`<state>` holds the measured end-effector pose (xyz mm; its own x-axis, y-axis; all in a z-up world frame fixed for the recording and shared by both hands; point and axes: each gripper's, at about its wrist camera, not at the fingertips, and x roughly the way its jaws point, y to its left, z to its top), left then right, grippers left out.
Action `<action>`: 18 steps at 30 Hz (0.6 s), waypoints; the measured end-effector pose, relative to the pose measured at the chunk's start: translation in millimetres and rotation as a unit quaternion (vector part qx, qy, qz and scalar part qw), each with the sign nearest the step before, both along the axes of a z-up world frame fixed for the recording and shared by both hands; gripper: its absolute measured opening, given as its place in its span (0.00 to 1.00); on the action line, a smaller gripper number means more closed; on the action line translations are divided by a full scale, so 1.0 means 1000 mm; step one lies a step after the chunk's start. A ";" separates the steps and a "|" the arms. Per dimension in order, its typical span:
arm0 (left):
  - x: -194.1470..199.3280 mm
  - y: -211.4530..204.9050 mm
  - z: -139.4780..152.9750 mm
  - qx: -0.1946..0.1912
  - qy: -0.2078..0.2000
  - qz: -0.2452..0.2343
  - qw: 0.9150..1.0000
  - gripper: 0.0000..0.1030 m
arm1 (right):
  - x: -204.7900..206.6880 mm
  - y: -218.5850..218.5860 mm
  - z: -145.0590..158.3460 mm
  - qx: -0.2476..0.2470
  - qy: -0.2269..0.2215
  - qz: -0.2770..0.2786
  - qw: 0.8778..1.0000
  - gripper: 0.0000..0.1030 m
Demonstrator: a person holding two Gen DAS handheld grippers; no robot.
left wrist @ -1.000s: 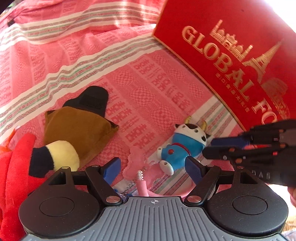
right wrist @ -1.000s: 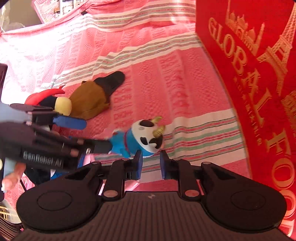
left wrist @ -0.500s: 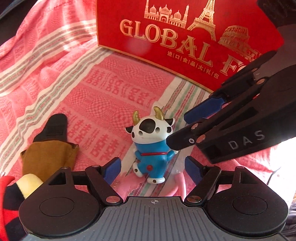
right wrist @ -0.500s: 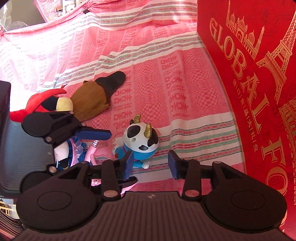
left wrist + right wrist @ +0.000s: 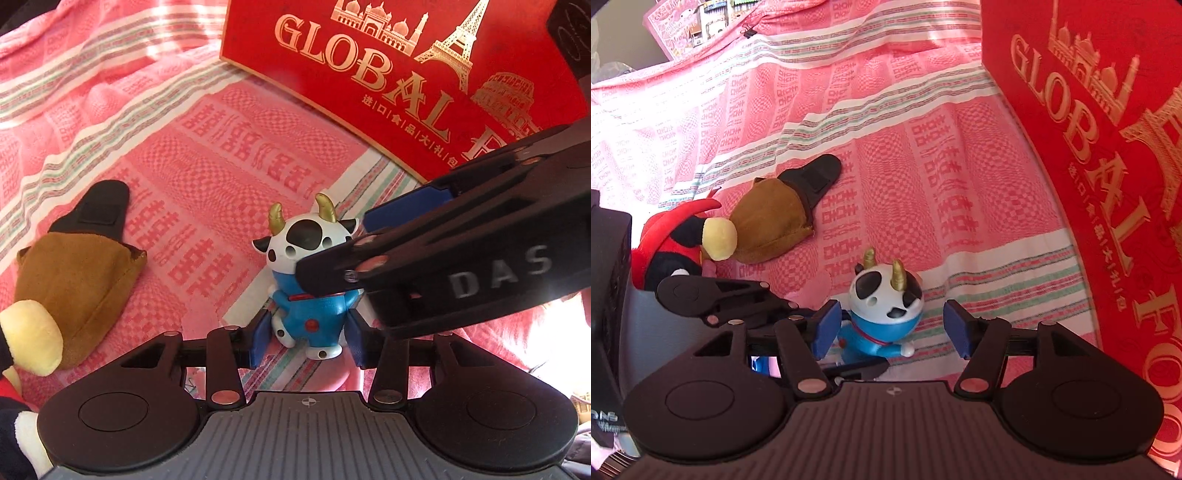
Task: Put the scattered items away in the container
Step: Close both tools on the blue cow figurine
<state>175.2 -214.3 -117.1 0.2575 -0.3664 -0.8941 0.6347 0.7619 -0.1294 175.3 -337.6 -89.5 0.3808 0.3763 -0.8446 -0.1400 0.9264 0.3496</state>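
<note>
In the left wrist view, the cow toy [image 5: 308, 284] stands upright on the pink bedspread [image 5: 207, 147], low in the centre of the frame. The left gripper [image 5: 308, 338] has just been closing, and its blue pads now sit against both sides of the toy's blue body, gripping it. The right gripper [image 5: 364, 242] reaches in from the right edge, its black finger crossing in front of the toy's head.

In the right wrist view, the right gripper [image 5: 890, 330] has just been opening; its jaws stand apart, the right pad clear of the cow toy [image 5: 884, 314]. The red box [image 5: 1108, 166] fills the right side. A brown pouch [image 5: 772, 221] and a plush toy [image 5: 683, 247] lie at middle left.
</note>
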 end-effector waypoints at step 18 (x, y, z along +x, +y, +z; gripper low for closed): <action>0.010 -0.002 -0.002 -0.028 0.004 0.043 0.999 0.76 | 0.013 0.004 -0.019 0.024 0.036 -0.017 0.999 0.54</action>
<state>184.8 -215.8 -118.7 0.2830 -0.3923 -0.8752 0.5664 0.8048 -0.1776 188.4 -333.3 -108.8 0.3330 0.4053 -0.8514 -0.0820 0.9120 0.4020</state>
